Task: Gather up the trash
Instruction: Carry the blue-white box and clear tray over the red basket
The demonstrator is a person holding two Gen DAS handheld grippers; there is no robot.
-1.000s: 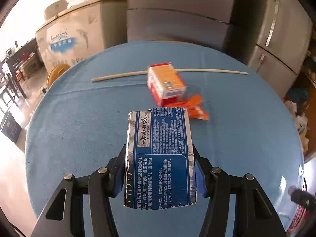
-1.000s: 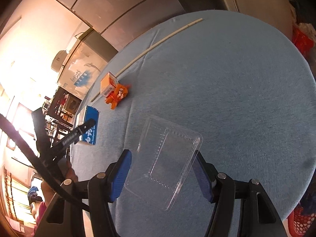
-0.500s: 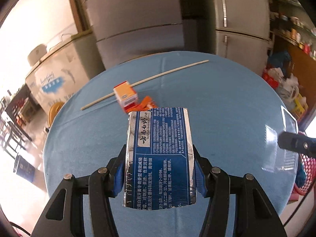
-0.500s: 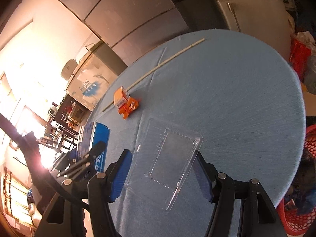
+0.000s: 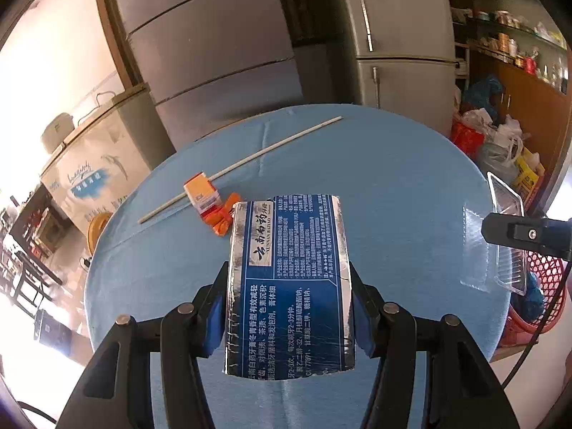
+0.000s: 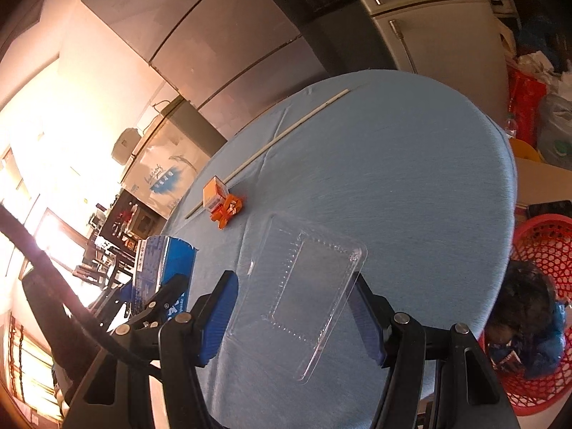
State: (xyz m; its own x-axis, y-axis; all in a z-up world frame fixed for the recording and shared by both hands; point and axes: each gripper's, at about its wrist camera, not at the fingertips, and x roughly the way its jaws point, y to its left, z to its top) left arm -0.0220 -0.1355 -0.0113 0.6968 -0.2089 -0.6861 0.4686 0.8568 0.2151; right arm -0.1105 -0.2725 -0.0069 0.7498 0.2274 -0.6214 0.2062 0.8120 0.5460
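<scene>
Two grippers clamped: left on blue box; right on clear tray | round blue table; fridges behind

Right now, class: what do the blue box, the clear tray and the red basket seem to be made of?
Blue box: likely printed cardboard with shiny silver foil edges, creased. Clear tray: thin transparent plastic, glossy, the tablecloth showing through. Red basket: probably moulded plastic, an open lattice.
</scene>
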